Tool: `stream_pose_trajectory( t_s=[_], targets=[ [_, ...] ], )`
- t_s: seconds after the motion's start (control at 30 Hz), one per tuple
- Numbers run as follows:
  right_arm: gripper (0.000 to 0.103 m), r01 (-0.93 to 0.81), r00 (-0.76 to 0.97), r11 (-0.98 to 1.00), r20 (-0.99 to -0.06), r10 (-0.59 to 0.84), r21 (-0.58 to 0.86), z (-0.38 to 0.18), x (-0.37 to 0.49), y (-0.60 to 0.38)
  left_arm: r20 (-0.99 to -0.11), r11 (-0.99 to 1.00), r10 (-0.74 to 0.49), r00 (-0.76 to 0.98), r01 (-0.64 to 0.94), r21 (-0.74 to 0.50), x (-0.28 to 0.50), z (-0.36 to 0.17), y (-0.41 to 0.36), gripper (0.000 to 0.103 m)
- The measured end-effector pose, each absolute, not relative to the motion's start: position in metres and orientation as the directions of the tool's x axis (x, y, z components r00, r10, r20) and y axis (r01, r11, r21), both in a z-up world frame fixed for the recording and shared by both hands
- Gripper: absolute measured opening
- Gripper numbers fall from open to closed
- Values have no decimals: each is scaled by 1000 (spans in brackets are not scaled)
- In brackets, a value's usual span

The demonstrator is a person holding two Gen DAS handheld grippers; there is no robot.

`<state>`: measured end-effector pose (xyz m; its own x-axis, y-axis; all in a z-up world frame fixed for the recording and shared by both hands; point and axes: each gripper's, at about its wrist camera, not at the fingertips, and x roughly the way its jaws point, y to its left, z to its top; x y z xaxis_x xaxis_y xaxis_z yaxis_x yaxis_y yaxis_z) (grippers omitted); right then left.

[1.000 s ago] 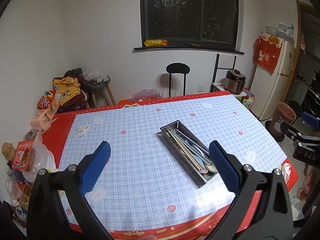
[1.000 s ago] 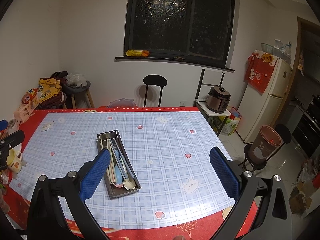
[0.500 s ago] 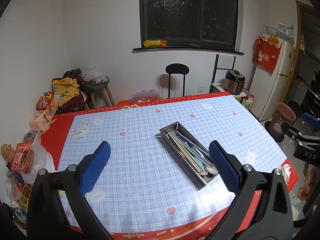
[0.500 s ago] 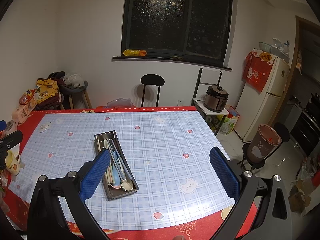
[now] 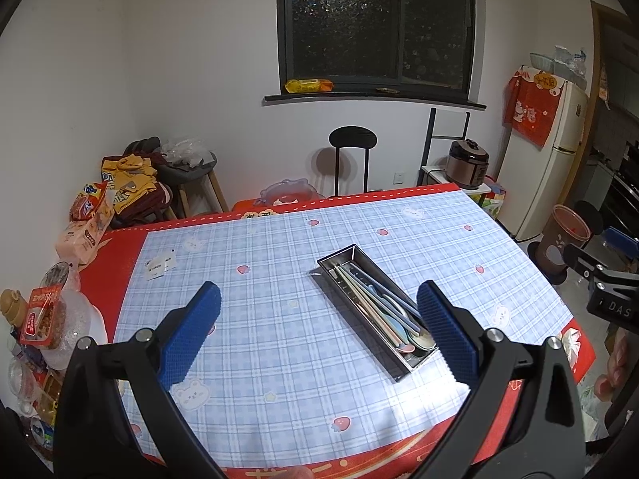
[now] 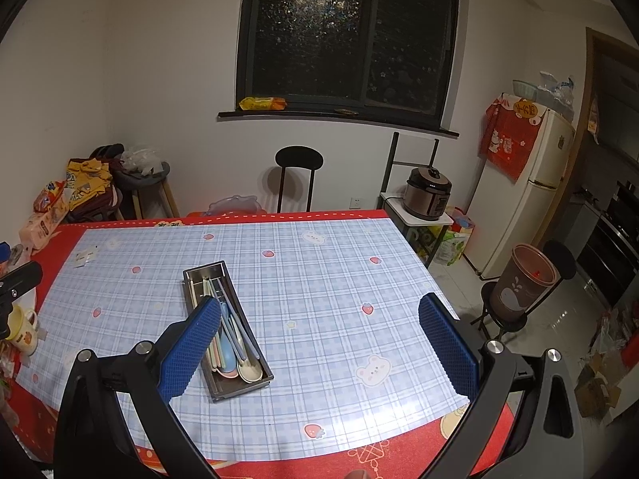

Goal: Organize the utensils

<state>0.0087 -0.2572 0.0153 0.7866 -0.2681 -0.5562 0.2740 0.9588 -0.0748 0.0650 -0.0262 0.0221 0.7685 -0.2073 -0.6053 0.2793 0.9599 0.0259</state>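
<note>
From the right wrist I lose part of the tray (image 6: 223, 275) behind my right gripper's left finger (image 6: 191, 353). The spoons and chopsticks (image 5: 383, 311) overlap; I can't count them. The table's (image 5: 279, 399) near edge is cut off.

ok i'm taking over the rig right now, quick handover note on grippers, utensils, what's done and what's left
Left gripper: open, empty, held above the table's near edge.
Right gripper: open, empty, likewise above the table.
Metal tray sits mid-table on the plaid tablecloth, one end toward you.
Utensils: chopsticks and pastel spoons all lie lengthwise inside the tray, spoon bowls at the near end.
Done: no loose utensils visible on the cloth.
Left: probably nothing; check the tray, then withdraw.
</note>
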Motion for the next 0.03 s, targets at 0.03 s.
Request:
stream_pose_trajectory(
  t_s=[0.03],
  targets=[
    [97,274,787,959,-556,-268,-75,15,9,-257,-606,960,-206,768,277,25,65,22,-26,97]
  ],
)
